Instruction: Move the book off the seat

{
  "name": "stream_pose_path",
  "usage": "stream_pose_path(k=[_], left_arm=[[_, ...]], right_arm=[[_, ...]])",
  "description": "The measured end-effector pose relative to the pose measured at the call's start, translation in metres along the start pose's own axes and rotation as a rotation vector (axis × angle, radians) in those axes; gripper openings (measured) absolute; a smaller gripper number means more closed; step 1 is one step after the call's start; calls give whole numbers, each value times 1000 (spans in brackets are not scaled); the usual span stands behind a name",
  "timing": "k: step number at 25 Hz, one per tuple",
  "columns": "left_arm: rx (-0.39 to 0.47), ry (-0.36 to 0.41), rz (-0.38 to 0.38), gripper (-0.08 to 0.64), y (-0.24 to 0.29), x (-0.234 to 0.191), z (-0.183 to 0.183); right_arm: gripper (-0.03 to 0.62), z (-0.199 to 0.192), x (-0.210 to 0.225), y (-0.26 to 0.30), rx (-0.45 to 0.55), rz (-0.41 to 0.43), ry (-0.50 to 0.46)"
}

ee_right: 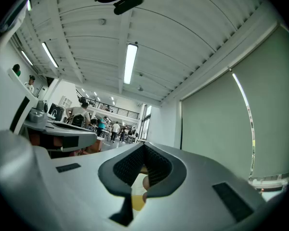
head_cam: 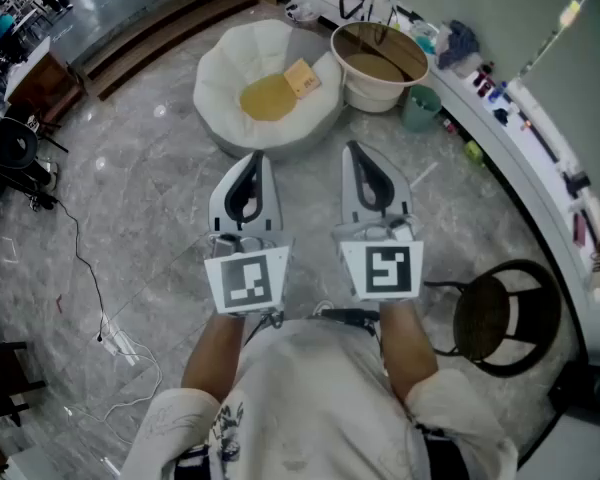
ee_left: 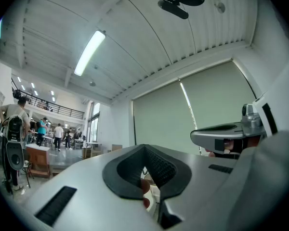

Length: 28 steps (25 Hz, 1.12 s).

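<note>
Left gripper [head_cam: 252, 173] and right gripper [head_cam: 370, 168] level, jaws closed, empty

Print on the book [head_cam: 301, 78] too small

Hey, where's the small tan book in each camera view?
Head view: small tan book on the white round seat, top centre.
Left gripper view: not discernible.
Right gripper view: not discernible.
Shared landmark: the right gripper, shut, appears in all three.
</note>
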<state>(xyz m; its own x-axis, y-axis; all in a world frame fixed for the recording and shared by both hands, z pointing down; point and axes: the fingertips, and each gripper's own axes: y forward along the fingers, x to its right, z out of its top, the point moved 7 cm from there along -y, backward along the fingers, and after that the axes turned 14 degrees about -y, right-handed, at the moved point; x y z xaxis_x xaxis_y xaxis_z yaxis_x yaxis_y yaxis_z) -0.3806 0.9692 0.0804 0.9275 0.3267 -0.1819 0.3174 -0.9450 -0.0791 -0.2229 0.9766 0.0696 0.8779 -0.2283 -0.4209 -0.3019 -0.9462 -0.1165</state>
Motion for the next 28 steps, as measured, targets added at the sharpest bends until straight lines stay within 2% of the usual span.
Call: stream_pose_path(k=[8,18,28], left_arm=[[-5,1,13,2,16,33,-15],[8,3,17,3,39,77,-23],[-5,-25,-3,2,89,70,-43]], right_arm=[[2,-23,32,-7,-29,1,25],[2,-46,77,-14,2,14,76],[2,-72,94,21,-22,-23,77]])
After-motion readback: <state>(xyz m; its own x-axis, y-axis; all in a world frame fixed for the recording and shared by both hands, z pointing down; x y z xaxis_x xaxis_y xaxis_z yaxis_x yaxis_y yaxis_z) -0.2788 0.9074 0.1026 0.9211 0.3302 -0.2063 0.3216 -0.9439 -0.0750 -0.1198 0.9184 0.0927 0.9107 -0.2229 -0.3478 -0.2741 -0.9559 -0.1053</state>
